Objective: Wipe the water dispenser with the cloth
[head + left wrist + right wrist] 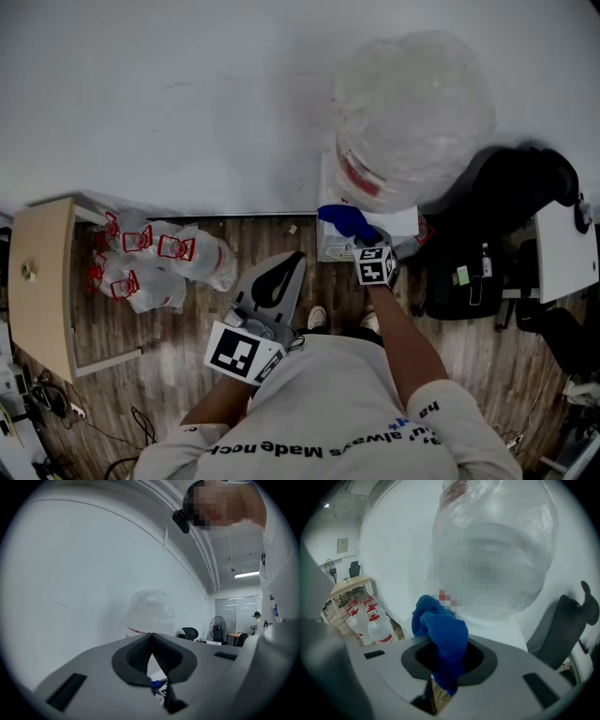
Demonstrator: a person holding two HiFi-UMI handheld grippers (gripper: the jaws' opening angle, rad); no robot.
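Right claw (446, 665) is found clamped on the blue cloth (443, 627), which is held bunched at the dispenser's (398, 223) top front edge beneath the bottle (412, 103), judged ready for wiping there, while the left claw (151, 639), shut on nothing, is held back, being unneeded.

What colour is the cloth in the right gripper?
Blue; the cloth shows best in the right gripper view.

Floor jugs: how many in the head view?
5, counted by red handles, clustered at that view's left: three jugs in the upper row, two below. Overlap may hide more.
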